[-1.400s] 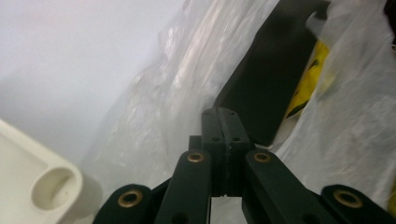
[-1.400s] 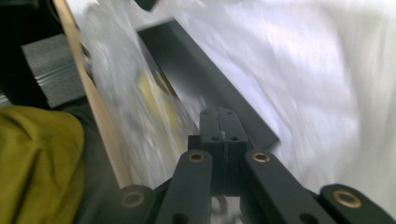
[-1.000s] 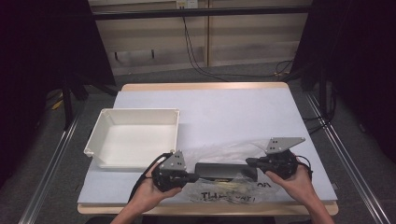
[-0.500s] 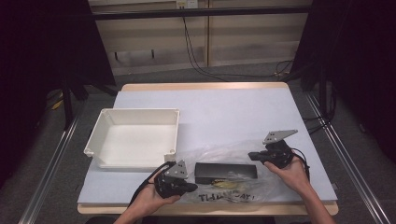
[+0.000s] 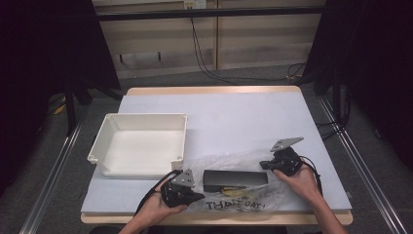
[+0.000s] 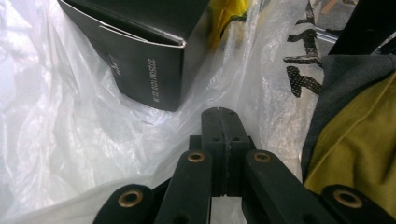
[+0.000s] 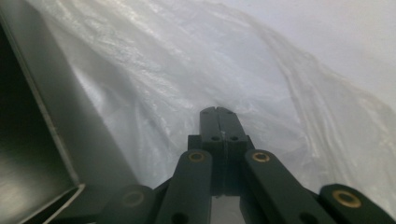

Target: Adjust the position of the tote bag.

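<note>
My left claw clenched, my right claw clenched, each at one end of clear crinkled plastic bag; whether film is pinched, cannot tell. Long black cardboard box between claws, in bag. Step, I judge: bagging. Next needs bag mouth gripped and closed.

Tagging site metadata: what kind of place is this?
Probably a lab data-collection rig, not a home: a table with a pale mat, dark curtains at the sides, loose cables behind, and metal rails on the floor.

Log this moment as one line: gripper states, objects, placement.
left gripper: shut, at plastic bag edge | right gripper: shut, at bag | black box: lying inside bag | white bin: left of bag
</note>
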`<state>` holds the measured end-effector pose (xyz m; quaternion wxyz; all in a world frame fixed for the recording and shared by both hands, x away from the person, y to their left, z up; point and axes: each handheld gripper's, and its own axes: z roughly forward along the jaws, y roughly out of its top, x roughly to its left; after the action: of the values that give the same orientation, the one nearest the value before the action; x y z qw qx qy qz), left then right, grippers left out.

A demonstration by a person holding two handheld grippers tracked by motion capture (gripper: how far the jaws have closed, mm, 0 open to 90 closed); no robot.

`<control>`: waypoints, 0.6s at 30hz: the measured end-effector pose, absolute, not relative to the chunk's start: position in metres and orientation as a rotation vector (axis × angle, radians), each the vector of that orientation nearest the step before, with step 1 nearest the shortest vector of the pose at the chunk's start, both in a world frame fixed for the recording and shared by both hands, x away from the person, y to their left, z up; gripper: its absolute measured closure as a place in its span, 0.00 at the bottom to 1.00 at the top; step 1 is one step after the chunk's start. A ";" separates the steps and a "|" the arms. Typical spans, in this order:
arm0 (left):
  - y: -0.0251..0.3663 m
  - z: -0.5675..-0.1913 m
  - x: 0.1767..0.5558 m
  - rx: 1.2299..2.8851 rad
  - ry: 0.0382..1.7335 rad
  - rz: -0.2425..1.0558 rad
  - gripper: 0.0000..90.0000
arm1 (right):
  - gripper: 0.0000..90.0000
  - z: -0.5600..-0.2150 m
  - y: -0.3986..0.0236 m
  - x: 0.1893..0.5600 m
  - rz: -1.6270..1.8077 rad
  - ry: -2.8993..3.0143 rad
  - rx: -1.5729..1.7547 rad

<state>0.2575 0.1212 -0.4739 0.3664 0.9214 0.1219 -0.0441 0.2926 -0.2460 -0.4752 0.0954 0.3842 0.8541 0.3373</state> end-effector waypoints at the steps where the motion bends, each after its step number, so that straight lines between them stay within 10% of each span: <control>1: 0.121 -0.474 0.257 2.362 0.322 -0.113 1.00 | 1.00 -0.475 -0.247 0.293 0.981 2.516 1.159; 18: 0.125 -0.473 0.252 2.382 0.295 -0.120 1.00 | 1.00 -0.478 -0.251 0.301 0.959 2.419 1.198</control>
<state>0.2521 0.1249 -0.4725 0.3611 0.9243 0.1145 -0.0465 0.3014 -0.2514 -0.4778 0.1378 0.4142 0.8364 0.3315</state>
